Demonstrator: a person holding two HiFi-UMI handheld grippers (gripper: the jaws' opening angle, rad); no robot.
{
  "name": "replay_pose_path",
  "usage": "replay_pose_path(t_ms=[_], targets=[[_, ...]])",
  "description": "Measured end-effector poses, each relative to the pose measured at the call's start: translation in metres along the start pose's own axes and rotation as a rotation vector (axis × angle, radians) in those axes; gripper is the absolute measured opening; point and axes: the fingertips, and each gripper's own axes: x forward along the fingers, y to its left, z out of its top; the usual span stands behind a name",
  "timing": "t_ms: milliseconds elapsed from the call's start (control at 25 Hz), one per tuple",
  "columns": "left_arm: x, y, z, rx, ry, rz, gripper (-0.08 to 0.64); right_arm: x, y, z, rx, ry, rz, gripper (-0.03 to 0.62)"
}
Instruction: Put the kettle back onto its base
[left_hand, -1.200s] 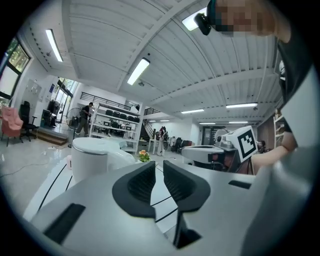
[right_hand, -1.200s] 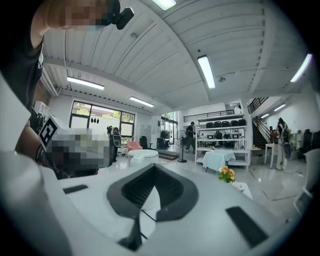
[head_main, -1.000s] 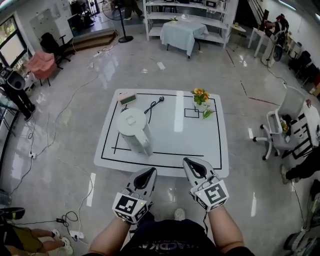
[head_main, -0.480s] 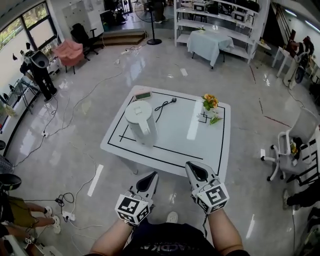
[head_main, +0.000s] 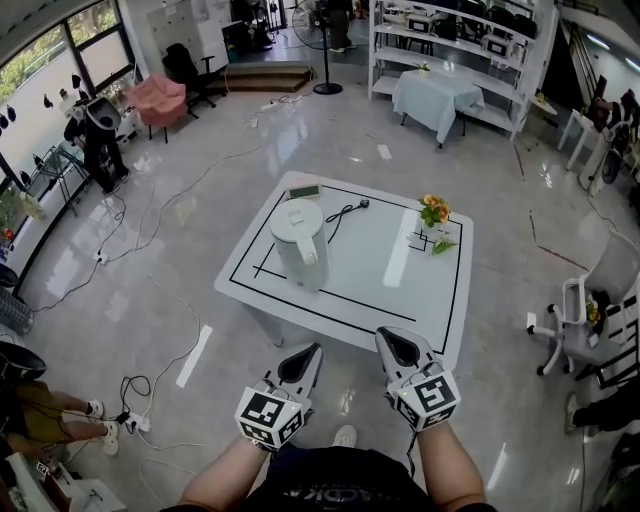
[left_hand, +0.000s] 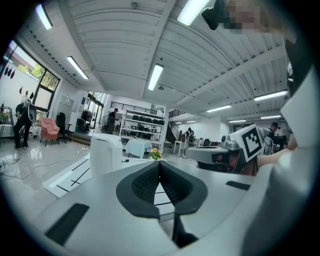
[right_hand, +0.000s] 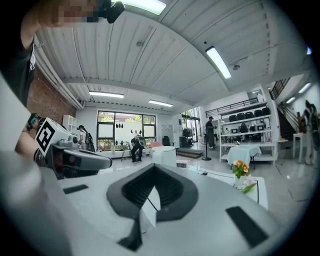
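On the tabletop (head_main: 380, 285), the kettle (head_main: 300, 243) stands toward the left side. Just behind the kettle lies a small flat device (head_main: 303, 190). To the kettle's right lies a cord (head_main: 345, 212), and farther right are flowers (head_main: 433, 212). In front of the kettle, off the tabletop, are the left hand-held gripper (head_main: 305, 355) and the right hand-held gripper (head_main: 393, 340).

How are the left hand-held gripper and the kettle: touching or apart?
Apart. The head view shows the left hand-held gripper over the floor, short of the table that bears the kettle.

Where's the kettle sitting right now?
In the head view, the white kettle stands upright on the left half of the table, inside the black outline, with the black cord just to its right.
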Motion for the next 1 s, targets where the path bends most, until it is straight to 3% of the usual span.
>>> replay_pose_path(t_ms=[1000], targets=[[-0.021, -0.006, -0.006, 0.014, 0.023, 0.016, 0.005, -0.003, 0.027, -0.008, 0.034, -0.009, 0.041, 0.002]])
